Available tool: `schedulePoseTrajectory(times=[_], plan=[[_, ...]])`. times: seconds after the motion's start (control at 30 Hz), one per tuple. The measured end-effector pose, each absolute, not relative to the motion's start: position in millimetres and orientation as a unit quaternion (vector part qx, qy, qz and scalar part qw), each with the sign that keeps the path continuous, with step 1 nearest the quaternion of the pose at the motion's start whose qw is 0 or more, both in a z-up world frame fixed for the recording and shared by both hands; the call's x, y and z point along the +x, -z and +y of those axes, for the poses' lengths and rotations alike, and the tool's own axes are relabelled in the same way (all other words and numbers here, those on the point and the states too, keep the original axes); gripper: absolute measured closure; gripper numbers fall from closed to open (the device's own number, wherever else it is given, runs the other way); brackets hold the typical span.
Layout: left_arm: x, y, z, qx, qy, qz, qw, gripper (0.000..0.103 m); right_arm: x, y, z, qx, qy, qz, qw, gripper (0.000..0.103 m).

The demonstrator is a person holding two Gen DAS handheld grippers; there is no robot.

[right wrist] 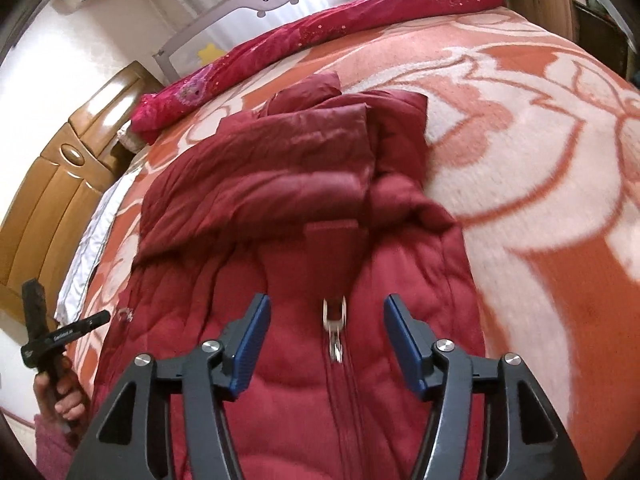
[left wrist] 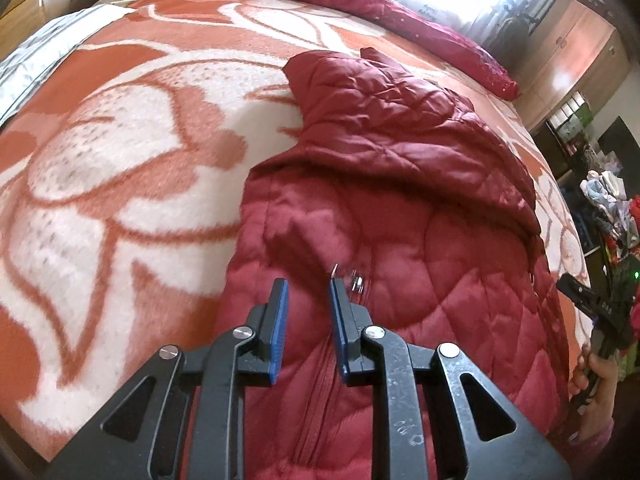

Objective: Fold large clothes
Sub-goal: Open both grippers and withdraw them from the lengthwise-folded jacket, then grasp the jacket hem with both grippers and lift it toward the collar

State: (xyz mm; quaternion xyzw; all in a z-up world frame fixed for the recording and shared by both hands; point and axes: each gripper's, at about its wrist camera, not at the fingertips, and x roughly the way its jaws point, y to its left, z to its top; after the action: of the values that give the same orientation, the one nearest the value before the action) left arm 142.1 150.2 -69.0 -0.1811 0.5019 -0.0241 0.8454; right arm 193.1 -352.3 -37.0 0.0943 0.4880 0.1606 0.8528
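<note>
Your left tool (left wrist: 308,286) and right tool (right wrist: 325,307) hang released, seemingly clear above the quilted dark-red padded jacket (left wrist: 400,208). It lies on the orange-and-white flowered bed blanket (left wrist: 120,152).

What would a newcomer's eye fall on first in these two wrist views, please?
First the dark red quilted jacket, lying front-up in the middle of the bed on the orange-and-white flowered blanket, with a sleeve folded across its chest. Next the metal zipper pull on the jacket's centre line, right between the right gripper's open blue pads, which touch nothing. The left gripper hovers over the same jacket, jaws narrowly apart and empty.
</note>
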Motion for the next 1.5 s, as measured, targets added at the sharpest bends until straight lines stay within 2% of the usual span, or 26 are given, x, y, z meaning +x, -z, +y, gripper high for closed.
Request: schedulePoseTrajectory(times=[0.03, 0.1, 0.27, 0.4, 0.83, 1.17, 1.27, 1.5], plan=[[137, 69, 153, -0.183, 0.027, 0.501, 0.846, 0.078, 184, 36, -356, 0.094, -0.161, 0.489, 0.852, 0.04], [125, 69, 155, -0.182, 0.029, 0.499, 0.847, 0.061, 172, 36, -362, 0.093, -0.16, 0.491, 0.851, 0.038], [102, 75, 158, -0.174, 0.035, 0.506, 0.844, 0.06, 144, 34, -377, 0.094, -0.155, 0.494, 0.85, 0.036], [88, 80, 161, -0.179, 0.031, 0.508, 0.842, 0.05, 125, 33, -390, 0.096, -0.142, 0.49, 0.855, 0.032], [63, 90, 167, -0.188, 0.047, 0.524, 0.829, 0.05, 85, 53, -436, 0.133, -0.128, 0.524, 0.831, 0.028], [41, 100, 169, -0.2, 0.08, 0.539, 0.815, 0.05, 61, 63, -430, 0.134, -0.159, 0.544, 0.813, 0.028], [35, 105, 173, -0.219, 0.098, 0.542, 0.805, 0.04, 55, 64, -426, 0.134, -0.172, 0.547, 0.808, 0.028], [20, 115, 174, -0.252, 0.142, 0.544, 0.788, 0.04, 45, 73, -419, 0.126, -0.204, 0.562, 0.791, 0.028]])
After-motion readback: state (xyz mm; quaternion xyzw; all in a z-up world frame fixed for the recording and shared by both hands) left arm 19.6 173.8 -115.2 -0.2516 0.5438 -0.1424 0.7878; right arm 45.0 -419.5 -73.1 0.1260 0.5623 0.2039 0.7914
